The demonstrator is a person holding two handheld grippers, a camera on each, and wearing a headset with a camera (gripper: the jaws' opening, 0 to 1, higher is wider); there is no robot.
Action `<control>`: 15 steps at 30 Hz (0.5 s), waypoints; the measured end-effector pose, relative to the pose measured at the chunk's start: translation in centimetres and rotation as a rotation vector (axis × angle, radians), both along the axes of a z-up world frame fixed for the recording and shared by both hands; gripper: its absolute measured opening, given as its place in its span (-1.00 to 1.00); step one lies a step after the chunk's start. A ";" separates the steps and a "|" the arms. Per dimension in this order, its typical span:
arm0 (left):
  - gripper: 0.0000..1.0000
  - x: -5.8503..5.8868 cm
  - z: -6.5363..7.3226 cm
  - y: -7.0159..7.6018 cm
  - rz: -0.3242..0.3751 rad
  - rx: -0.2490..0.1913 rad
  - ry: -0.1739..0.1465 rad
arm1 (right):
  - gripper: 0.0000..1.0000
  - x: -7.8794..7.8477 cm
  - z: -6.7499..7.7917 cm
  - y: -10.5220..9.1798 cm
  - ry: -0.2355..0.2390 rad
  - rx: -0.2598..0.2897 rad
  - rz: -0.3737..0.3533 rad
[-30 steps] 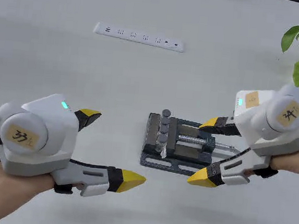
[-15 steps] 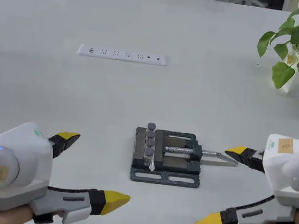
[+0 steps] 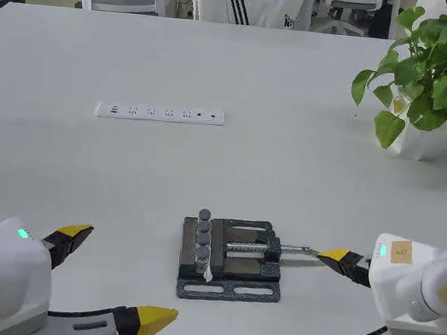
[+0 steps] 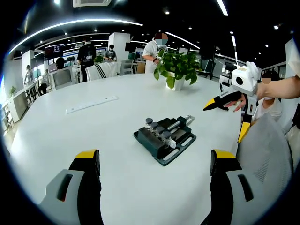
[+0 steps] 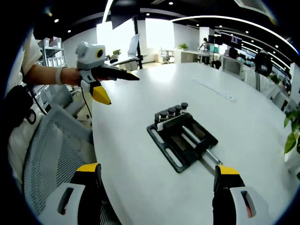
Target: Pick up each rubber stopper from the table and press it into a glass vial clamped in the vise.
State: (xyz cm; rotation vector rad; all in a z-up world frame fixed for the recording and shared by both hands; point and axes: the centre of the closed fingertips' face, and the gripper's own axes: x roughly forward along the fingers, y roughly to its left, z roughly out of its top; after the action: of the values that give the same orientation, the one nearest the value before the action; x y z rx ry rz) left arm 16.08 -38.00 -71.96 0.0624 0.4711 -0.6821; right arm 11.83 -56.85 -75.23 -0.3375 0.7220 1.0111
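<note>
Head view: both grippers are now seen low in the frame, drawn back from the vise (image 3: pixel 235 262) that they flanked closely a second ago. Part of that shift is owed to the headset having been tilted up, since the power strip (image 3: pixel 159 113) and the plant (image 3: pixel 426 83) have slid down the picture too. The left gripper (image 3: pixel 124 275) is held with its fingers (image 3: pixel 73 234) wide apart and nothing between them. The right gripper (image 3: pixel 312 304) is held likewise, one finger tip lying just beside the end of the screw (image 3: pixel 294 250); contact cannot be told. The same spread is confirmed in the left gripper view and the right gripper view, with nothing carried by either. The vise is set mid-tabletop (image 3: pixel 287 157), well apart from strip and plant, and appears not to have been moved. A row of four vials (image 3: pixel 202 244) is clamped upright in it, and each is topped by one of the dark stoppers (image 3: pixel 204 214). How deeply these are seated cannot be told. The withdrawal with empty fingers is read as the pressing being finished. The task is judged complete or nearly so, with only a check of seating perhaps left.
</note>
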 end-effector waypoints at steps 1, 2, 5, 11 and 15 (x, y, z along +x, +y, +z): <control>0.96 -0.1 -0.2 0.0 0.002 0.005 0.004 | 0.98 -0.2 -0.1 -0.1 0.006 0.004 -0.007; 0.96 -0.1 -0.3 0.1 0.003 0.009 0.006 | 0.98 -0.3 -0.2 -0.1 0.007 0.003 -0.010; 0.96 -0.5 -0.2 -0.4 0.006 0.008 0.007 | 0.98 -0.6 -0.1 -0.1 0.004 0.013 -0.015; 0.97 -0.8 -0.1 -0.5 0.026 0.007 0.012 | 0.98 -0.9 -0.2 0.1 0.003 0.012 -0.004; 0.98 -1.2 0.0 -0.3 0.044 0.000 0.008 | 0.98 -0.7 0.0 0.3 -0.001 0.028 -0.008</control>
State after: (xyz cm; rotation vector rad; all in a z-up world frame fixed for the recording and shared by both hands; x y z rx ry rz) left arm 14.90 -38.32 -71.95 0.0490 0.4793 -0.6393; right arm 11.08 -56.60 -75.25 -0.3102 0.7070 1.0124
